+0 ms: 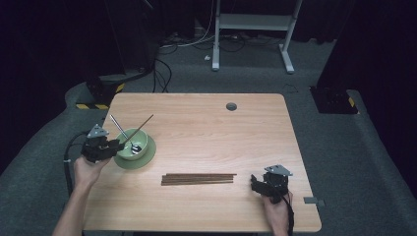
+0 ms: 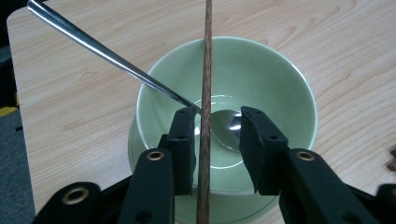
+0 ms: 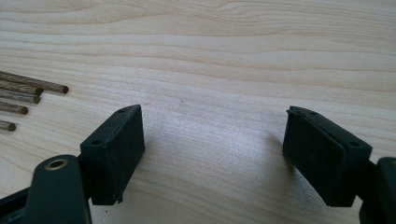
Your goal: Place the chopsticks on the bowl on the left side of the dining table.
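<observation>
**Left gripper at the bowl with one chopstick between its jaws**

Your left gripper (image 2: 217, 140) sits at the near-left rim of the green bowl (image 2: 261, 79), jaws partly open. A single wooden chopstick (image 2: 205, 93) runs between them, lying against the left jaw with a clear gap to the right one, so the jaws are not clamped on it. In the high view the chopstick (image 1: 140, 127) slants up and to the right out of the bowl (image 1: 129, 147), its upper end over the bare surface (image 1: 206, 128).

What crowds you there: a metal spoon (image 2: 140, 74) rests in the same bowl, its scoop on the bottom directly ahead of your jaws and its handle leaning out over the rim to the far left. It passes just beside the chopstick near the left jaw; whether they touch, you cannot tell. The bowl stands on a matching green saucer (image 1: 150, 156).

Your right gripper (image 3: 212, 154) is wide open and holds nothing, low over the bare surface at the near-right. The remaining chopsticks (image 1: 199, 178) lie bundled side by side in the middle front, just off to its left, their ends (image 3: 28, 95) near its left jaw.
</observation>
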